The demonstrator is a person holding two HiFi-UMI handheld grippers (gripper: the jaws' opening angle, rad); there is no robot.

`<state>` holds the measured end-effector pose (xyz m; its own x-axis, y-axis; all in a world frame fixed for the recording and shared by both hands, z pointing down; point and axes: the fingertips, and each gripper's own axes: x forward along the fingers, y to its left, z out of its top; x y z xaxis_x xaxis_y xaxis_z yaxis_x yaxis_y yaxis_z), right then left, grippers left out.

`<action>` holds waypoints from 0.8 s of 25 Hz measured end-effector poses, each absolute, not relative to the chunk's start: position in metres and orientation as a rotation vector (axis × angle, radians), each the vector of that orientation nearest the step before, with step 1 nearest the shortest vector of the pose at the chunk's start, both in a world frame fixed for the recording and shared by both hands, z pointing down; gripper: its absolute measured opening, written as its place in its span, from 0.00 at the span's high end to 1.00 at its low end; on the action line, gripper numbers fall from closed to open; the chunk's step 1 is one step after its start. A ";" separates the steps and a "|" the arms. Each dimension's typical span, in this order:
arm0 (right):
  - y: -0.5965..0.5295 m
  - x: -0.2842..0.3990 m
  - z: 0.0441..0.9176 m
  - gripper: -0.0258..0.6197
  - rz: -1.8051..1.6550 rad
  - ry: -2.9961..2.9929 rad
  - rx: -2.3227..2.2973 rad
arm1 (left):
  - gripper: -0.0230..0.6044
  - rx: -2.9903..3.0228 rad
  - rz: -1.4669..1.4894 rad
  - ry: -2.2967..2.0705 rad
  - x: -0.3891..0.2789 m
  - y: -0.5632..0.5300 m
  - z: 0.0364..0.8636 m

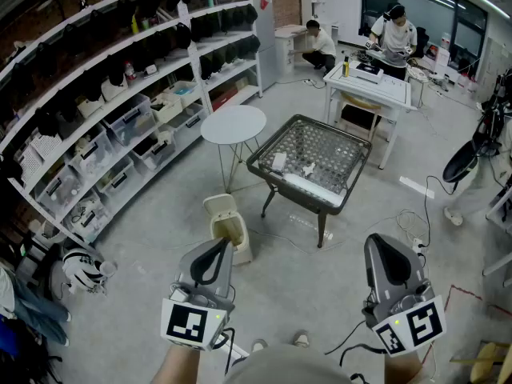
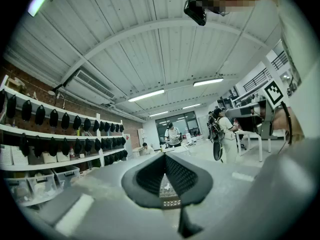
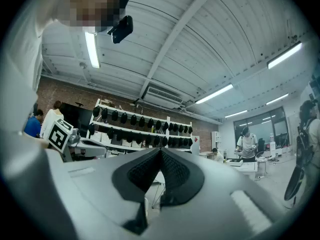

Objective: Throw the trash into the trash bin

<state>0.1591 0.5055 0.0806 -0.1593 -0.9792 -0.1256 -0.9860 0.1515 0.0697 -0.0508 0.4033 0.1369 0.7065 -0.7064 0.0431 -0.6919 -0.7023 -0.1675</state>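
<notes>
Facing the table from well back, nothing picked up yet

Looks across the floor at the mesh-topped table, with the open bin standing between, probably handy for the drop; holds the left gripper and right gripper level near the body, both clenched on nothing, apparently just carried; leaves the paper scraps on the tabletop, well apart.

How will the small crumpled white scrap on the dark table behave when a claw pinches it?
Likely very light and soft: the crumpled scrap looks like thin paper, so it should squash rather than resist. A nudge may slide it across the dark table. It is too small to confirm the material.
</notes>
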 end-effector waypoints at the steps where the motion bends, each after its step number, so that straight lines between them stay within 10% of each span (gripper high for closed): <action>1: 0.506 0.161 0.080 0.96 0.205 2.341 -2.002 | 0.96 -2.768 -0.156 1.141 -0.050 0.403 0.136; 20: 0.520 0.202 0.096 0.91 0.135 2.313 -2.031 | 0.96 -2.770 -0.205 1.129 -0.008 0.411 0.142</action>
<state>0.2020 0.5200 0.0956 -0.1299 -0.9862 -0.1027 -0.9914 0.1279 0.0260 -0.0078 0.4115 0.1418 0.7085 -0.7020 0.0719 -0.6825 -0.7076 -0.1830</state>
